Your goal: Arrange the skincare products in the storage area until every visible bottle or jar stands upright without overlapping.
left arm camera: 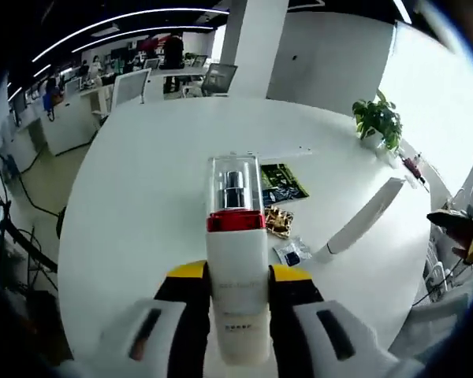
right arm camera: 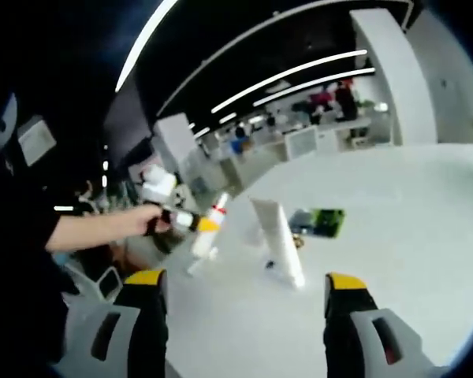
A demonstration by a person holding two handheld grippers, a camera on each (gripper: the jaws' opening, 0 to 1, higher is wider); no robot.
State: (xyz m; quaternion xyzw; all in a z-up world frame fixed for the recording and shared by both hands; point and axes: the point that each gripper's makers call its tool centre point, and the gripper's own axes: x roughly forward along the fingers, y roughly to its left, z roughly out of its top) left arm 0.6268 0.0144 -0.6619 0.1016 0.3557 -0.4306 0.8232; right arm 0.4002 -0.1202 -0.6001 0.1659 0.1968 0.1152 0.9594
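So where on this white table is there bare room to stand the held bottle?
The left gripper holds the bottle. The table is bare on the office side and beyond the green packet. Crowded: green packet, gold packet, small sachet, white tube.

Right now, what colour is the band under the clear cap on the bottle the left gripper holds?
Red, on the white bottle; clearest in the left gripper view, between the left gripper jaws.

Left gripper (left arm camera: 238, 293) clamps white pump bottle (left arm camera: 236, 283) above table (left arm camera: 142, 197).
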